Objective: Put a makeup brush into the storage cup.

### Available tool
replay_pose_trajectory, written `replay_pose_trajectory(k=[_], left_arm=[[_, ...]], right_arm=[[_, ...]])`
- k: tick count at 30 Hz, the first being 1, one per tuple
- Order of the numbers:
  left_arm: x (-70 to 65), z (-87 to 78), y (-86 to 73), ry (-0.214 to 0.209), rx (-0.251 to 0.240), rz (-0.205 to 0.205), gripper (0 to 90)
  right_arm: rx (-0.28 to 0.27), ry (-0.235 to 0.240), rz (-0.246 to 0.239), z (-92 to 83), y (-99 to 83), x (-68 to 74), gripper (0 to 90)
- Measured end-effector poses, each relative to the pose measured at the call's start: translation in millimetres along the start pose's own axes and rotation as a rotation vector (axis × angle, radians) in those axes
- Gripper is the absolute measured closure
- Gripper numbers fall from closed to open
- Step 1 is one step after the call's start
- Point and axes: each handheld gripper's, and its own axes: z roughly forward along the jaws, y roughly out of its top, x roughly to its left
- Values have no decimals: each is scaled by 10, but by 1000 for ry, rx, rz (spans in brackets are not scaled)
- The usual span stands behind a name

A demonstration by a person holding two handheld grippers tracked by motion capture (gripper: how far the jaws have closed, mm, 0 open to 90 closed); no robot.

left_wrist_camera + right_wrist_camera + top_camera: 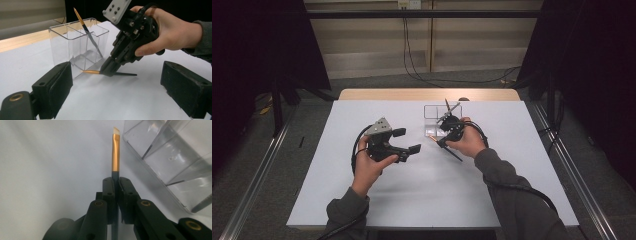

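Here, gold-ferruled brush [115, 152] clamped in the closed right gripper [115, 182], tip just beside the clear organiser [175, 157]

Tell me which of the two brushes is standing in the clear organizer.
The free brush leaning in a compartment of the clear organizer, gold end up. The other brush is clamped in the right gripper, near the table beside the organizer.

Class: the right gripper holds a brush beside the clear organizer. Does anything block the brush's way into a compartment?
Nothing visible does. The right gripper holds the brush low beside the clear organizer, whose open top holds one other brush; its wall must be cleared first.
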Motion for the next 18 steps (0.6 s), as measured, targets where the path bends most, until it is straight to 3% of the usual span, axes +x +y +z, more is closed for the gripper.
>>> replay_pose_trajectory(k=[18], left_arm=[[4, -2, 0, 1, -3, -1, 105]], right_arm=[[-139, 18, 11, -134, -43, 23, 845]])
